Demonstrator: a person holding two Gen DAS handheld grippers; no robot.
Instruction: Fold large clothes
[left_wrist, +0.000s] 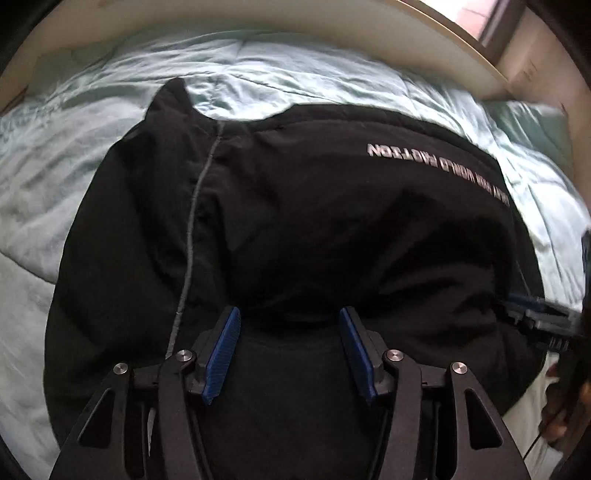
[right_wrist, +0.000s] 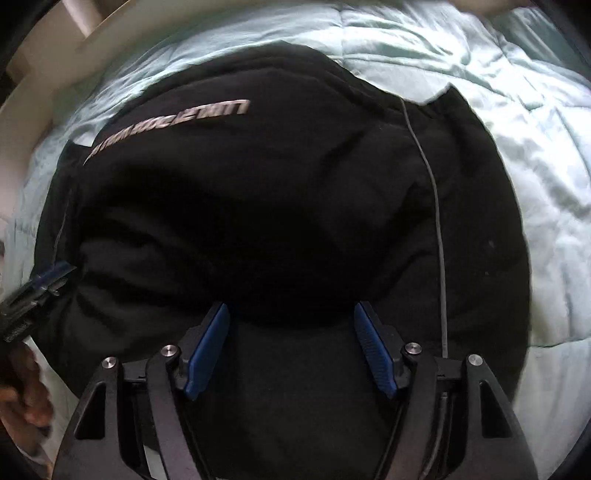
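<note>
Left wrist view, black jacket (left_wrist: 295, 221) on bedspread (left_wrist: 74, 184), no containers

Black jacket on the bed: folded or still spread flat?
Folded, at least once. The black jacket has a puffy doubled layer ending in a rounded edge just ahead of both open grippers, over the pale quilt.

Black jacket (left_wrist: 295, 221) is bulging ahead of both claws; pale bedcover (left_wrist: 74, 166) is lying open around it

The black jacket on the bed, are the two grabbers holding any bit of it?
No. The left gripper and right gripper both stand open above the black jacket, nothing pinched between their blue pads.
</note>
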